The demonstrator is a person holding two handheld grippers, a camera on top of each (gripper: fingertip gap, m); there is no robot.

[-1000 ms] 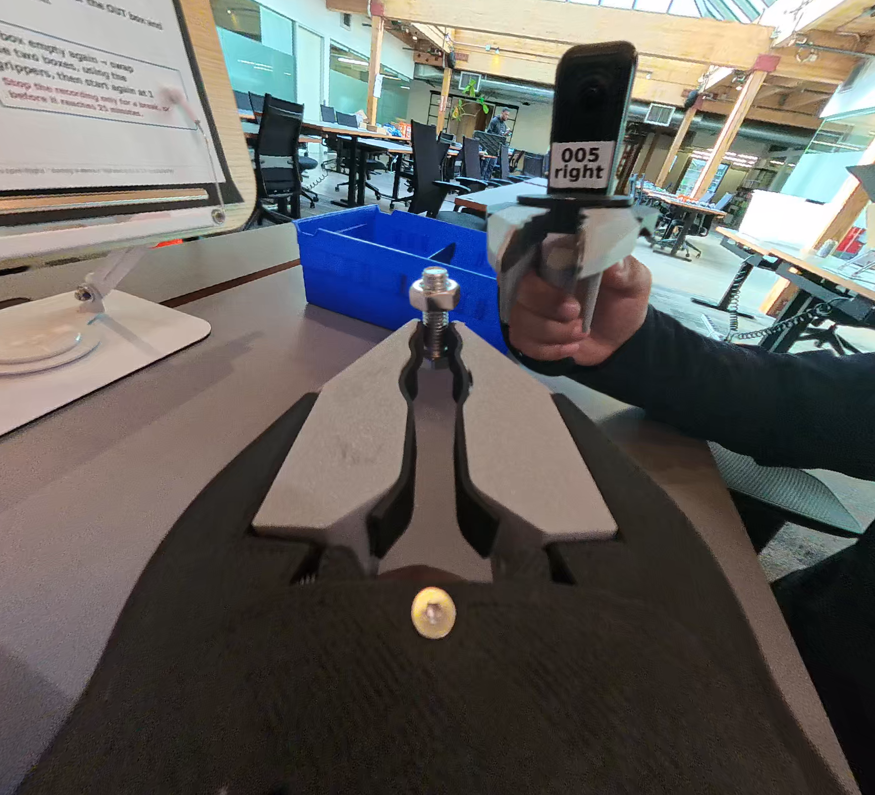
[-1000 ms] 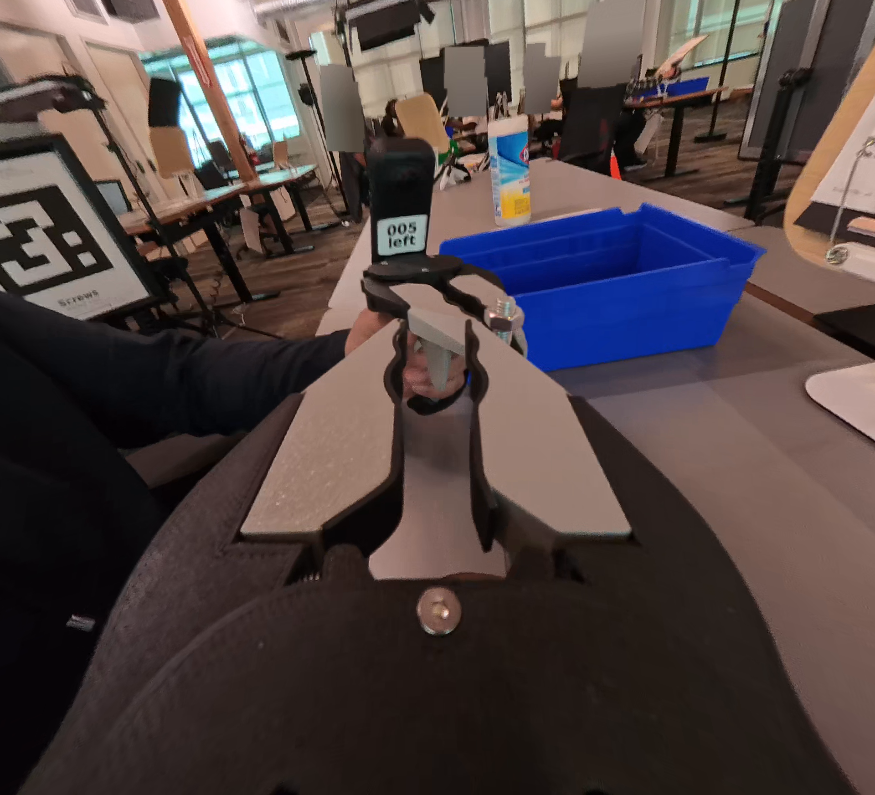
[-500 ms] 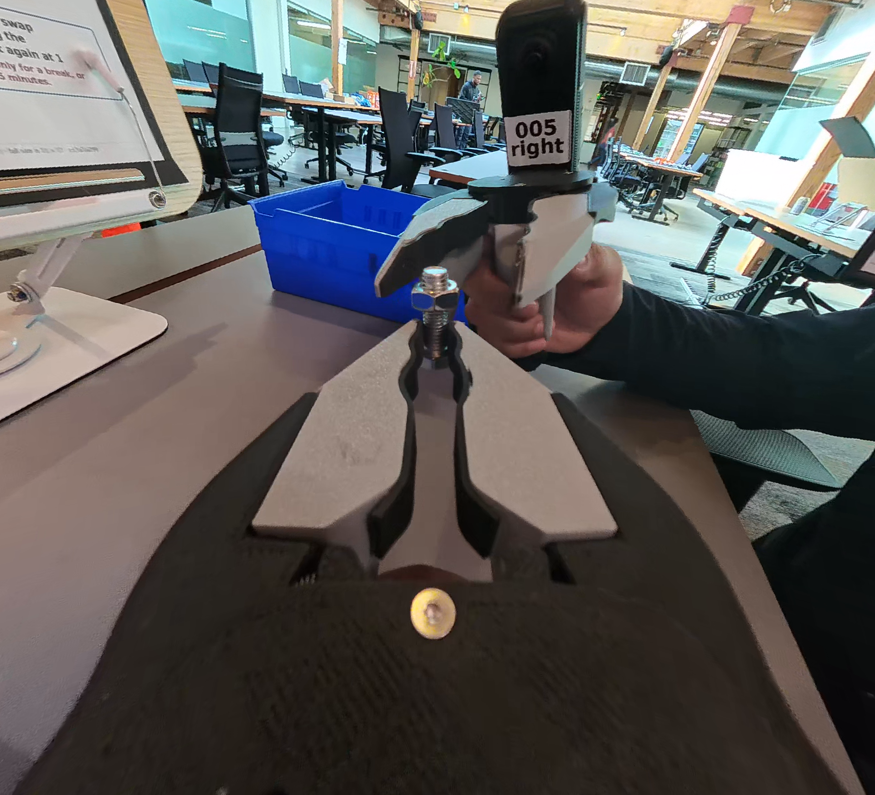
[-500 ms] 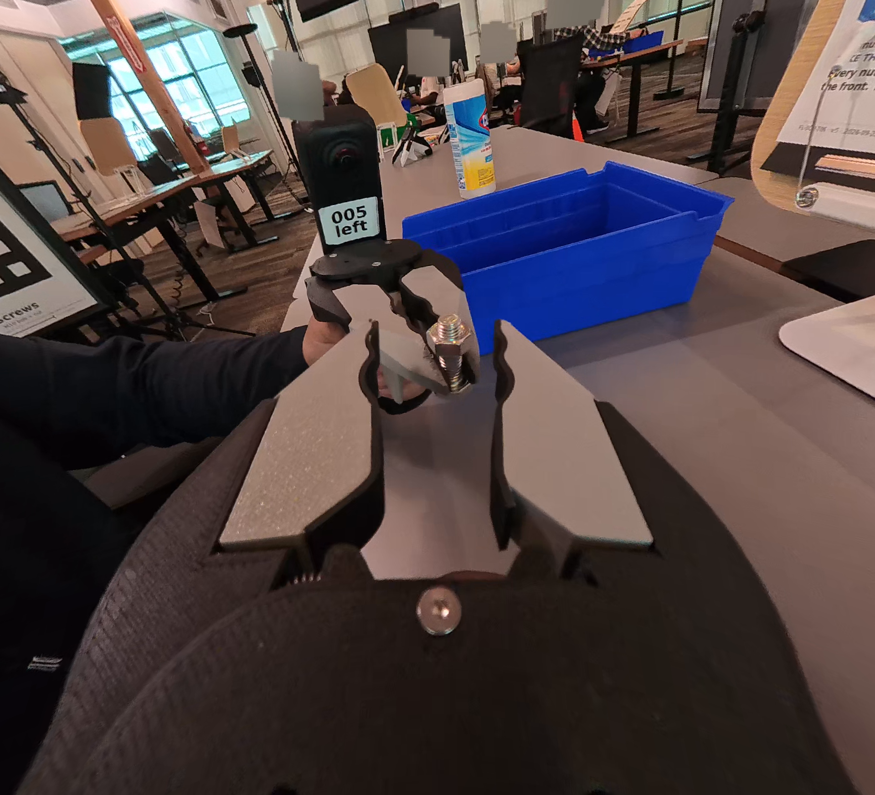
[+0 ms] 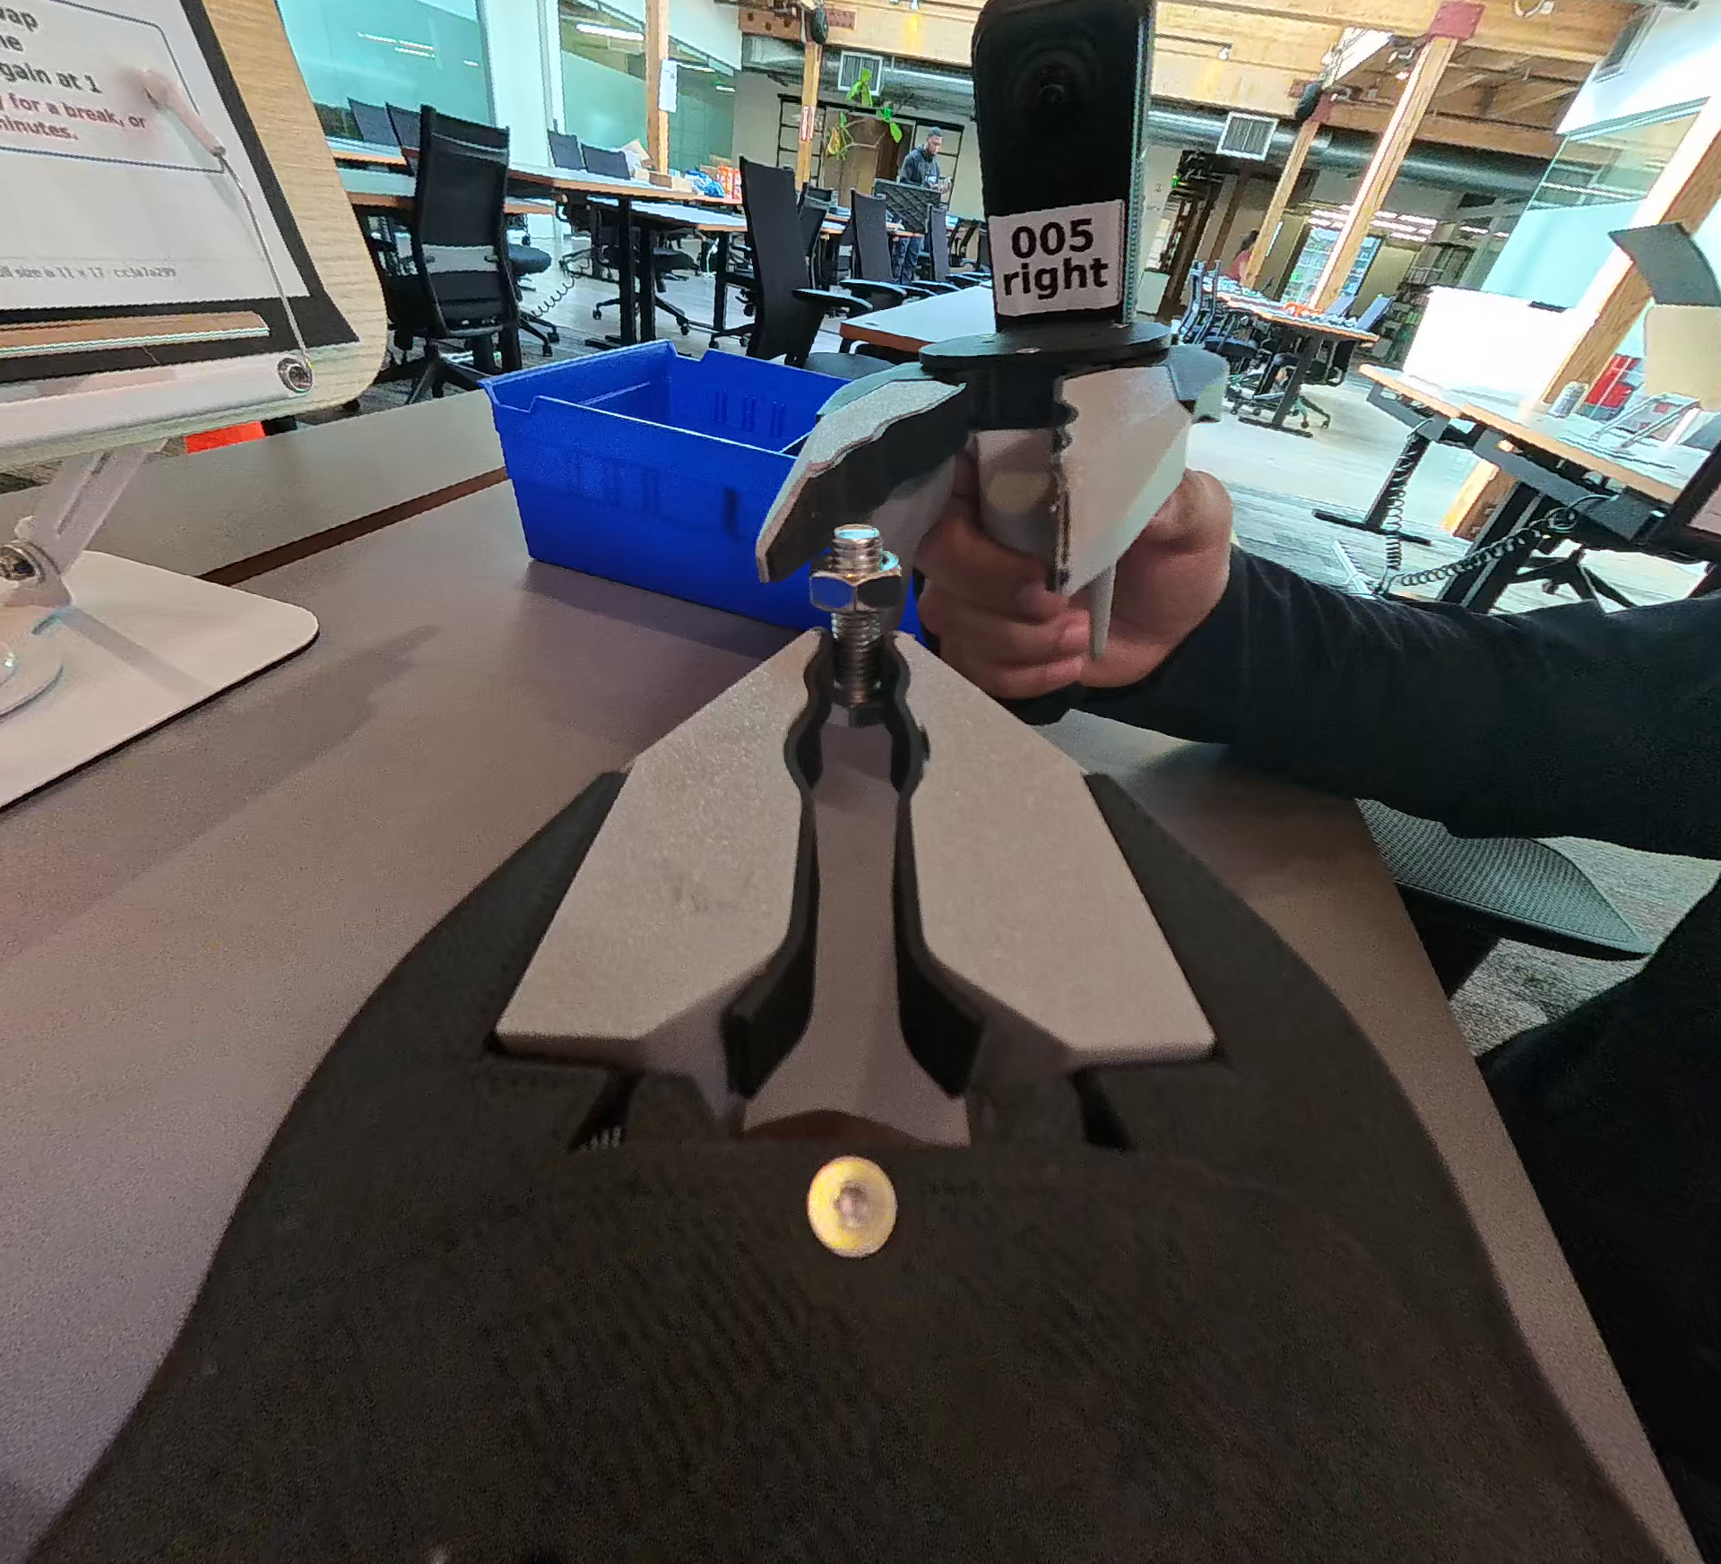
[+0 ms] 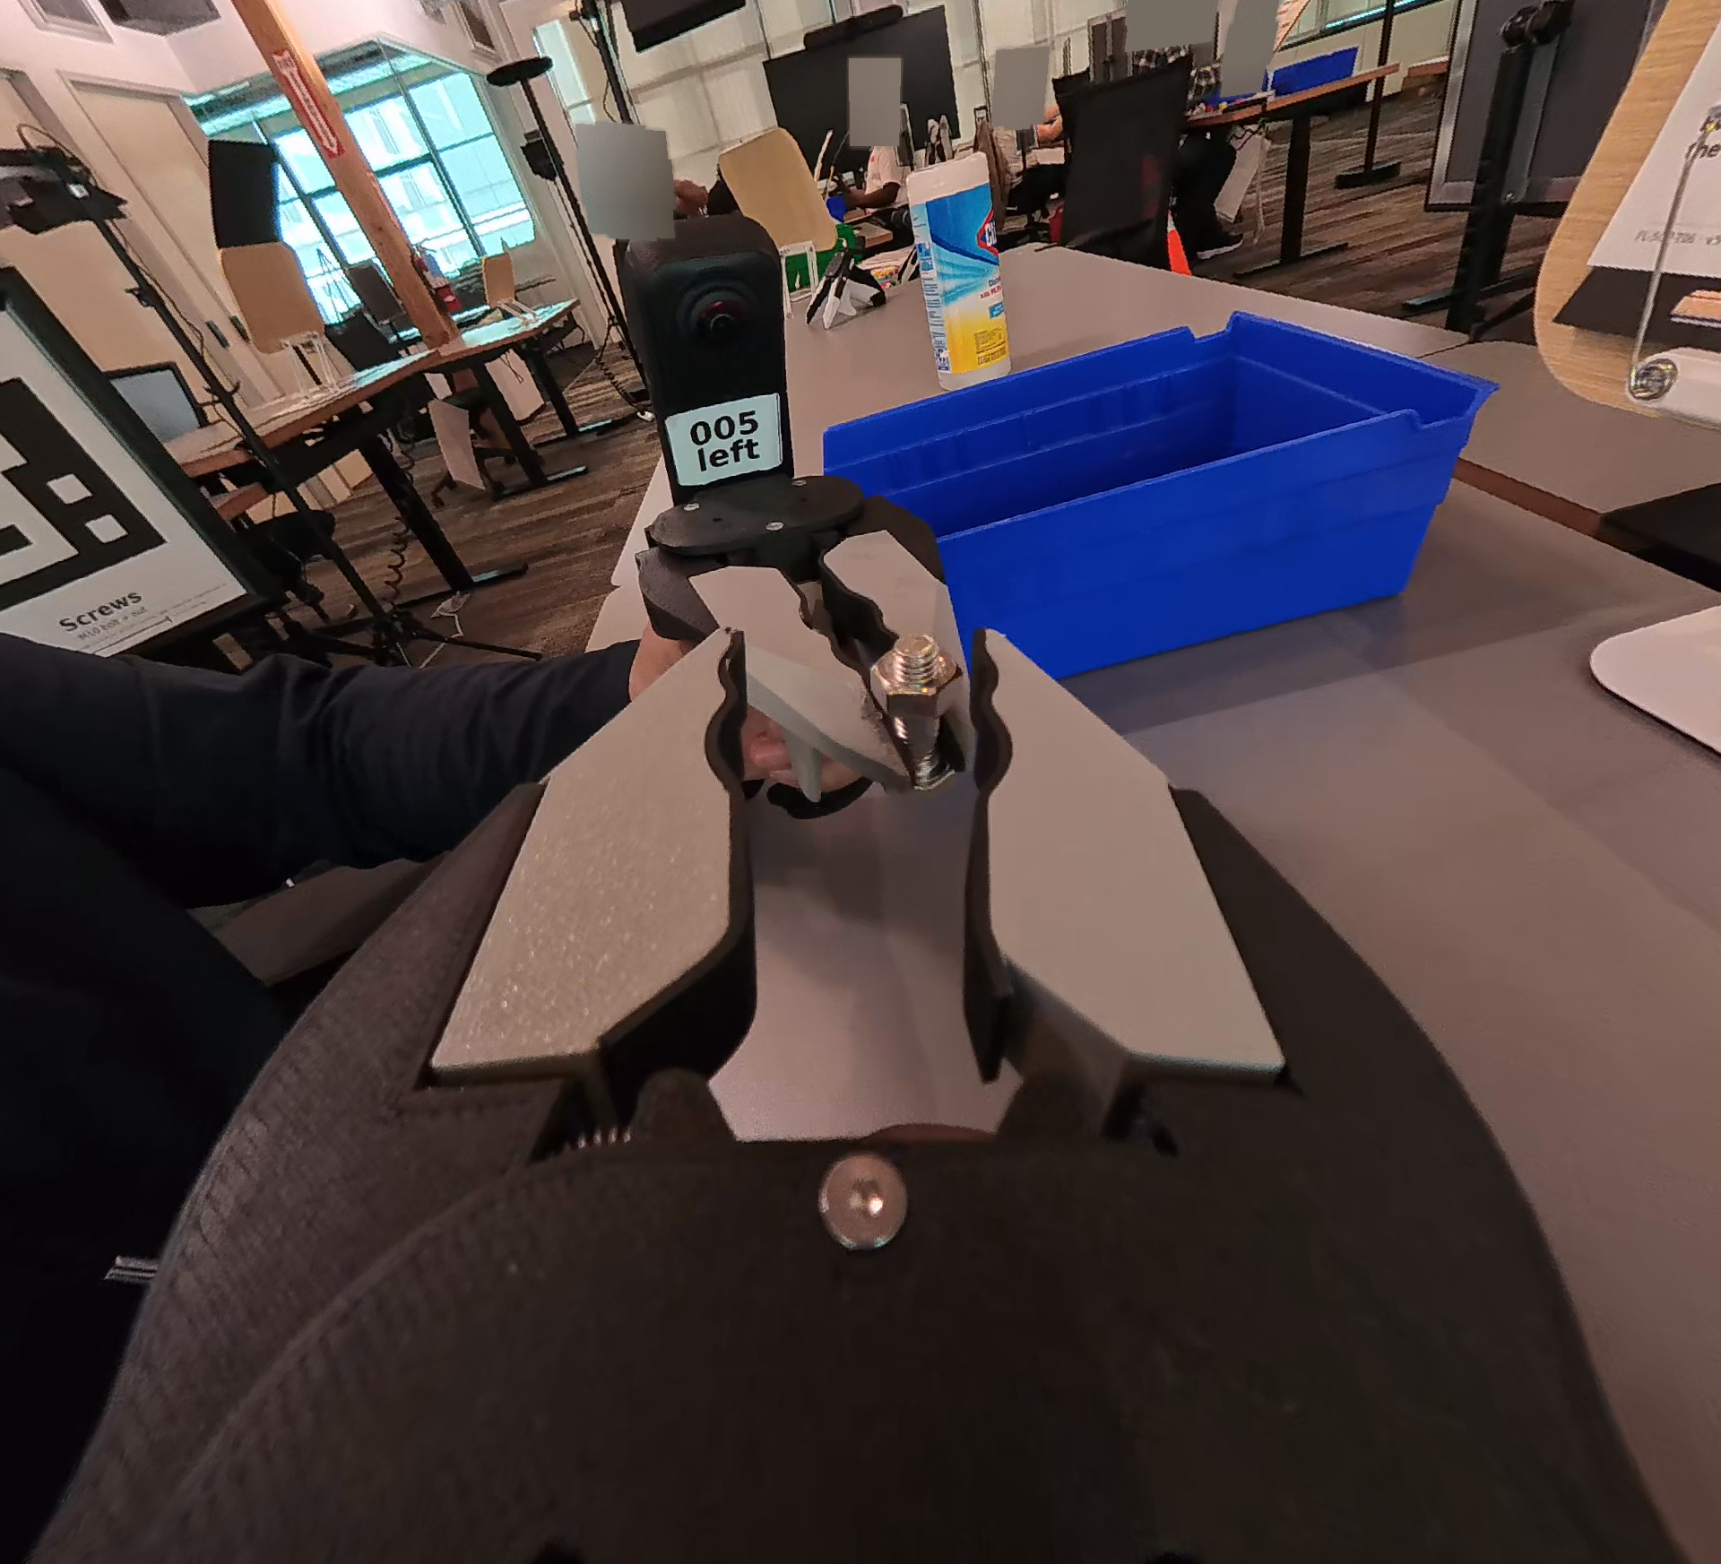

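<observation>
left gripper (image 5: 857, 695) clamps upright silver threaded bolt with hex nut (image 5: 855, 597) | right gripper (image 6: 857, 714) wide apart, empty, flanking nut | blue plastic bin (image 6: 1211, 514) behind

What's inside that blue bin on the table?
The blue bin shows only bare blue walls and a lengthwise divider; nothing is visible inside. Its floor near the front wall is hidden.

My right claw (image 6: 857, 704) has spread its jaws wide; a second ago they stood close together. It has also come in from beside the blue bin (image 5: 652, 476) toward my left claw (image 5: 857, 686), so the bolt (image 6: 917, 704) with its nut now stands between my right fingertips, close to the right-hand one (image 6: 992, 709). In the left wrist view, one right finger (image 5: 838, 486) now reaches just over the bolt's top.
</observation>
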